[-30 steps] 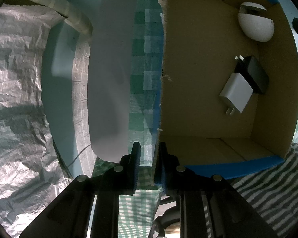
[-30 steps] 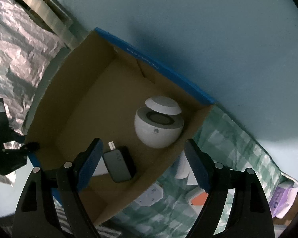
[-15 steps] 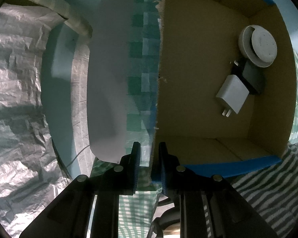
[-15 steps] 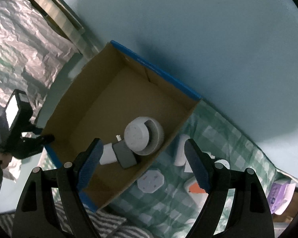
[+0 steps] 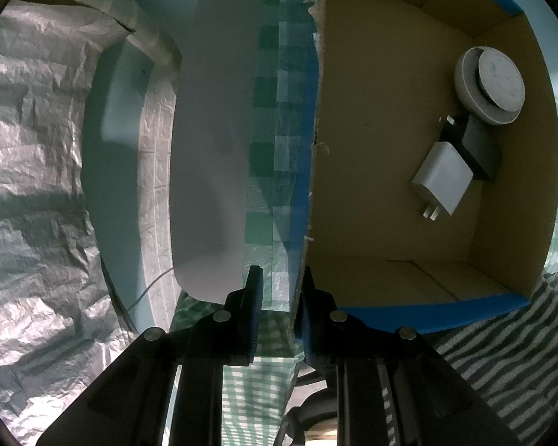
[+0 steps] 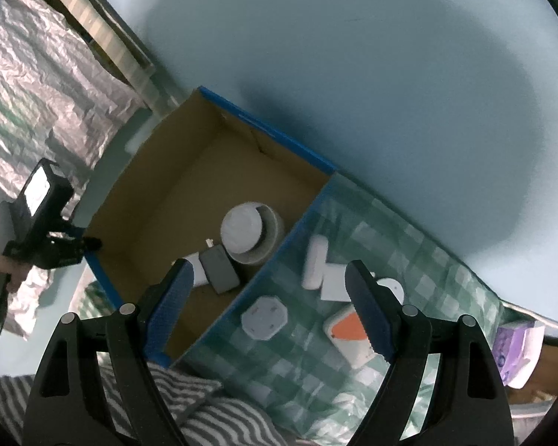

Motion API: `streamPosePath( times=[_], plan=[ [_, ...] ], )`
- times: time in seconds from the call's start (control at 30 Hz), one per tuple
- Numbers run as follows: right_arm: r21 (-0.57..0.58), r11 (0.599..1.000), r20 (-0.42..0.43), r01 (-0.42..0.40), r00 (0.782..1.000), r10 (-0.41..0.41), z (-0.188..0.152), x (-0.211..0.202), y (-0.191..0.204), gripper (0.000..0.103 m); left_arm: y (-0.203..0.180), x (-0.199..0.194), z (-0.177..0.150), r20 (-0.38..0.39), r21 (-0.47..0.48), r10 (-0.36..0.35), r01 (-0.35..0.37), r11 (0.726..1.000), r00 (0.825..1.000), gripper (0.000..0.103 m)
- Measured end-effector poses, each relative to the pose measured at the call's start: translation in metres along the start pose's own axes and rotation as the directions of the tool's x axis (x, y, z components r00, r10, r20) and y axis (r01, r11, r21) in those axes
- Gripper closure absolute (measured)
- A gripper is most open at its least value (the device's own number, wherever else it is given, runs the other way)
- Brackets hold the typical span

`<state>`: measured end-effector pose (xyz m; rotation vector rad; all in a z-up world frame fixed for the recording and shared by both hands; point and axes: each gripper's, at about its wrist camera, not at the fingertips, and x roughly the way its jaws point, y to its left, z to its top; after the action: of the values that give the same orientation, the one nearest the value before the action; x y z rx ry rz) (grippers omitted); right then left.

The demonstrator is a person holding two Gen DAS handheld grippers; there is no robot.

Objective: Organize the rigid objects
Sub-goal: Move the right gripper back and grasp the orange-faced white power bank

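Note:
A cardboard box with blue edges [image 6: 156, 200] stands on a green checked cloth. It holds a round white speaker [image 6: 249, 232], a white charger [image 5: 442, 178] and a dark charger [image 6: 219, 273]. My left gripper [image 5: 279, 290] is shut on the box's side wall [image 5: 308, 171]; it also shows at the box's left edge in the right wrist view [image 6: 55, 245]. My right gripper [image 6: 268, 297] is open and empty, high above the box's right wall. Outside the box lie a white octagonal device [image 6: 264, 317], an orange-and-white device [image 6: 348, 332] and white pieces [image 6: 318, 265].
A pale blue wall [image 6: 390, 74] rises behind the box. Crinkled silver foil [image 5: 29, 186] fills the left. A striped grey cloth [image 6: 189, 412] lies at the front. A purple-and-white pack [image 6: 517, 349] sits at the far right. A white sheet [image 5: 208, 148] hangs left of the box.
The right gripper has pulled up and back from the box, empty. The round speaker, upright a second ago, now lies tipped in the box. The left gripper stays clamped on the wall.

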<state>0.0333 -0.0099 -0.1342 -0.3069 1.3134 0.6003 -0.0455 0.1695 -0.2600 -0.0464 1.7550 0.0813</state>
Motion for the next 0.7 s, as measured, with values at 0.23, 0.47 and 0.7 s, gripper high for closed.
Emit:
streamPosePath(
  times=[0.23, 0.47, 0.7],
  plan=[
    [0.029, 0.999, -0.004, 0.016, 1.000, -0.016, -0.019, -0.006, -0.017, 0.020, 0.003, 0.000, -0.001, 0.002, -0.020, -0.009, 0.009, 1.000, 1.000, 0.082],
    [0.080, 0.996, -0.057, 0.042, 0.998, -0.038, -0.046, 0.007, -0.056, 0.020, 0.004, 0.001, -0.002, 0.004, -0.020, 0.000, 0.000, 1.000, 1.000, 0.082],
    [0.089, 0.994, -0.129, 0.060, 0.991, -0.049, -0.077, 0.038, -0.097, 0.020, 0.003, 0.000, -0.001, 0.000, -0.015, 0.007, -0.007, 1.000, 1.000, 0.082]
  ],
)
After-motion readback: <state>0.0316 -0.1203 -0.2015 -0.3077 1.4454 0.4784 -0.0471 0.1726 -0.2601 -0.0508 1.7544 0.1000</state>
